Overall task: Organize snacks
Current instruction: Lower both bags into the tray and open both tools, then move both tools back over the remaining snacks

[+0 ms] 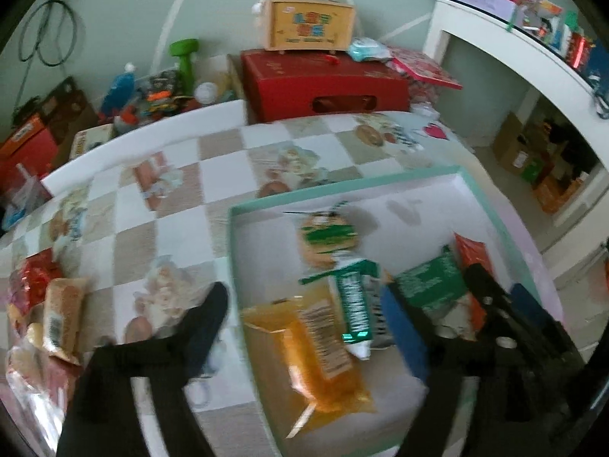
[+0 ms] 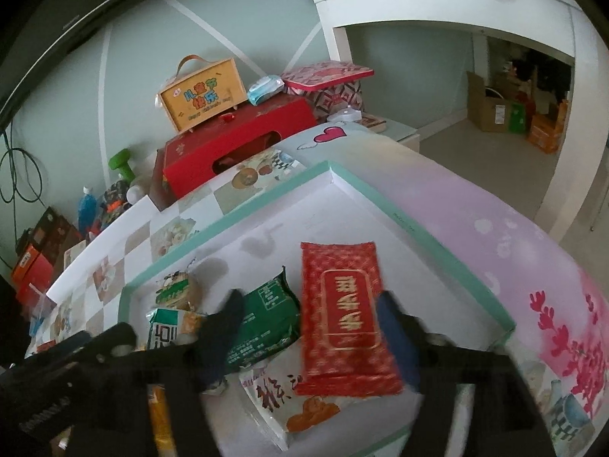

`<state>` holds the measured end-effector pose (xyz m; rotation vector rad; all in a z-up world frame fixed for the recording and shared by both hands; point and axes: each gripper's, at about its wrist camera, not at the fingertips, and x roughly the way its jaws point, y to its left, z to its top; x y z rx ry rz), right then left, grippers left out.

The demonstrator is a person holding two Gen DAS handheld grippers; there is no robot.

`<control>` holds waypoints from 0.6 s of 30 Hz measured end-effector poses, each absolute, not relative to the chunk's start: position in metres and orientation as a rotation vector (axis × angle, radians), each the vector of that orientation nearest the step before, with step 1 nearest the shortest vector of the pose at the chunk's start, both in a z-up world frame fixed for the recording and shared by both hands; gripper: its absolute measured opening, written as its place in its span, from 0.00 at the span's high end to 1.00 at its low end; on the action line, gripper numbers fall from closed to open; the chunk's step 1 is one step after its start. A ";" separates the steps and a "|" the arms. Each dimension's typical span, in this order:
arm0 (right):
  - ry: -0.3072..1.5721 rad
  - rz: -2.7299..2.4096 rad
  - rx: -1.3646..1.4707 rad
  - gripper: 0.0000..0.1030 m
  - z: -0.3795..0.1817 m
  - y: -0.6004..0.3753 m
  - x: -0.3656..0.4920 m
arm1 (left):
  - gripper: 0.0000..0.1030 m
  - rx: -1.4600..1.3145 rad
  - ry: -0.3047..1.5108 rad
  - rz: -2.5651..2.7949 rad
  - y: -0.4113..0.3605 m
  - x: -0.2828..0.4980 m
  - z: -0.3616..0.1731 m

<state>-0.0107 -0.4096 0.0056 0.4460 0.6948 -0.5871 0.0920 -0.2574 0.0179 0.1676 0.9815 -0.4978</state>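
– Both grippers tilt down over the teal-rimmed box (image 1: 266,205)?
– Yes. Left gripper (image 1: 304,297) gapes wide, empty, above the orange packet (image 1: 304,350). Right gripper (image 2: 308,304) stands open, unloaded; the red packet (image 2: 346,320) lies between its fingers, untouched.

Both wrist cams look steeply down, close (shared: mint-rimmed box (image 1: 342,184)).

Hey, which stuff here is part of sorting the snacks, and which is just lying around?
Part of the job:
teal box
red packet
green packet
orange packet
snacks on the tablecloth

Lying about:
red carton
yellow case
green dumbbell
cardboard boxes
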 end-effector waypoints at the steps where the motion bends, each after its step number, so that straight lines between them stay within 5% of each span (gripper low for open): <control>1: 0.702 -0.587 0.443 0.22 0.005 -0.409 -0.010 | 0.11 0.175 0.973 -0.480 -0.255 0.093 0.017; 11: 0.727 -0.584 0.420 0.00 0.001 -0.404 -0.006 | 0.10 0.209 0.952 -0.407 -0.243 0.095 0.009; 18: 0.730 -0.599 0.392 0.00 0.002 -0.400 -0.004 | 0.00 0.189 0.947 -0.395 -0.234 0.093 0.010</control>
